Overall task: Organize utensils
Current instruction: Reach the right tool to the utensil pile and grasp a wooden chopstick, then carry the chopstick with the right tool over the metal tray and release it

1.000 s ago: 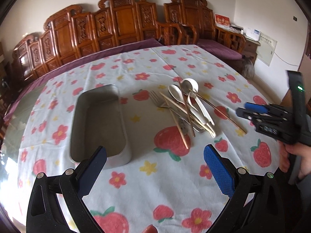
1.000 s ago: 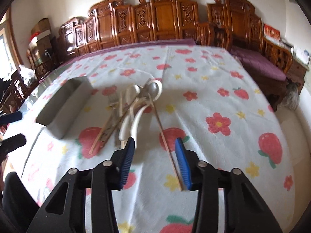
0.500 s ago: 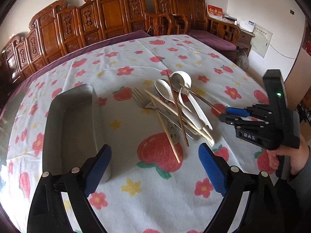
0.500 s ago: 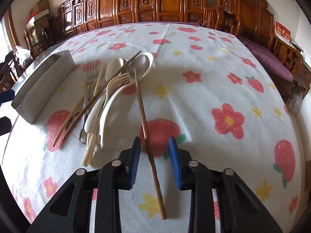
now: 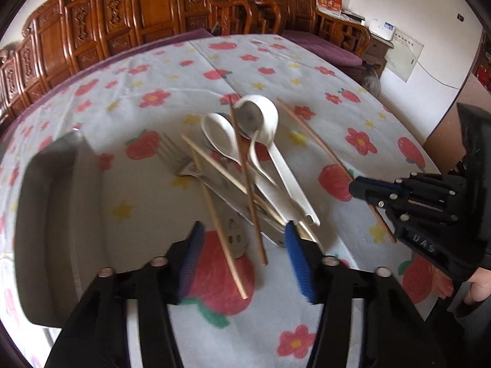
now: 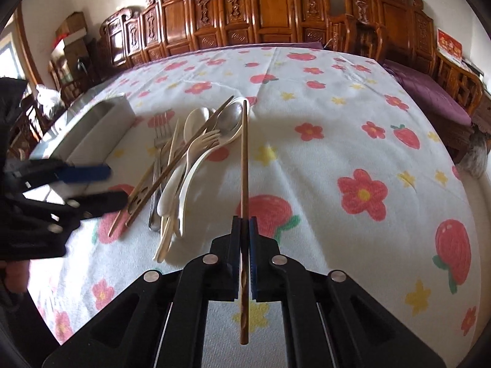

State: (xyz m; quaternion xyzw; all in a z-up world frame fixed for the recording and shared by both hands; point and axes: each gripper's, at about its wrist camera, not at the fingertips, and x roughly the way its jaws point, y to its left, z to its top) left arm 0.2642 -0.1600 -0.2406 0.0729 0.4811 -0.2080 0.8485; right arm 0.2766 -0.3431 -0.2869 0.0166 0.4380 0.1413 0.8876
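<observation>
Wooden and thin, a brown chopstick [image 6: 244, 165] lies clamped between the right gripper [image 6: 244, 233] pads, pointing away over the tablecloth [image 6: 337, 128]. Beside it the left gripper [image 5: 242, 245], jaws just narrowing yet still apart, straddles the utensil pile [image 5: 245, 171].

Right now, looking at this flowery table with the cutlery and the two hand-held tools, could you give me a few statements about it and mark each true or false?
1. The right tool is shut on a dark brown wooden chopstick. True.
2. The left tool is clamped on a white ceramic spoon. False: its jaws have just been closing, but they stand apart over the pile's near end with nothing pressed between the pads.
3. The rectangular metal tray holds several forks. False: no utensil shows inside it.
4. The metal fork lies in the pile on the strawberry-and-flower tablecloth. True.
5. The tray sits left of the pile in the left tool's view. True.
</observation>
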